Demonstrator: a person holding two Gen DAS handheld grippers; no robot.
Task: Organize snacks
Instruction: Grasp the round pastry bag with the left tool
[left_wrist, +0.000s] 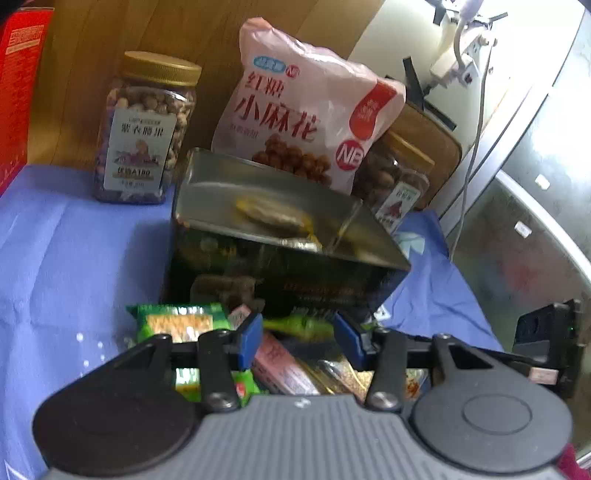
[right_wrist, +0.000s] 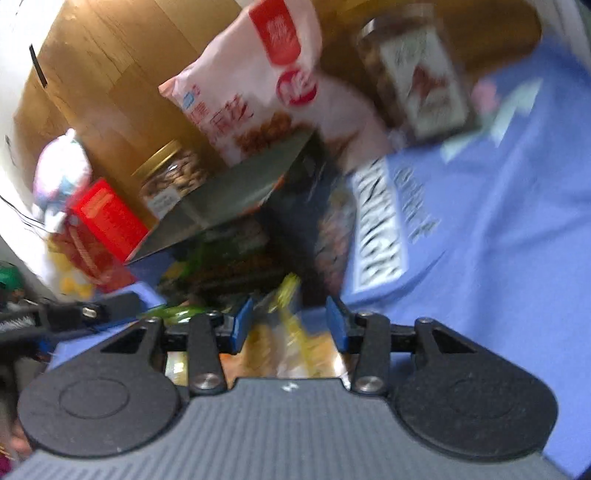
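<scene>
An open dark tin box (left_wrist: 280, 251) stands on the blue cloth with a few wrapped snacks inside. Small snack packets lie in front of it: a green one (left_wrist: 177, 323), a pink one (left_wrist: 284, 365). My left gripper (left_wrist: 299, 338) is open just above these packets, holding nothing. In the blurred right wrist view, my right gripper (right_wrist: 290, 325) is open over a yellow-orange packet (right_wrist: 291, 343) lying between the fingers. The tin (right_wrist: 236, 192) is ahead of it. A pink snack bag (left_wrist: 306, 103) leans behind the tin.
A nut jar with a gold lid (left_wrist: 144, 129) stands back left, a second jar (left_wrist: 399, 181) back right. A red box (left_wrist: 18, 88) is at far left. A wooden board (left_wrist: 203, 37) backs the scene. A blue printed pack (right_wrist: 384, 221) lies on the cloth.
</scene>
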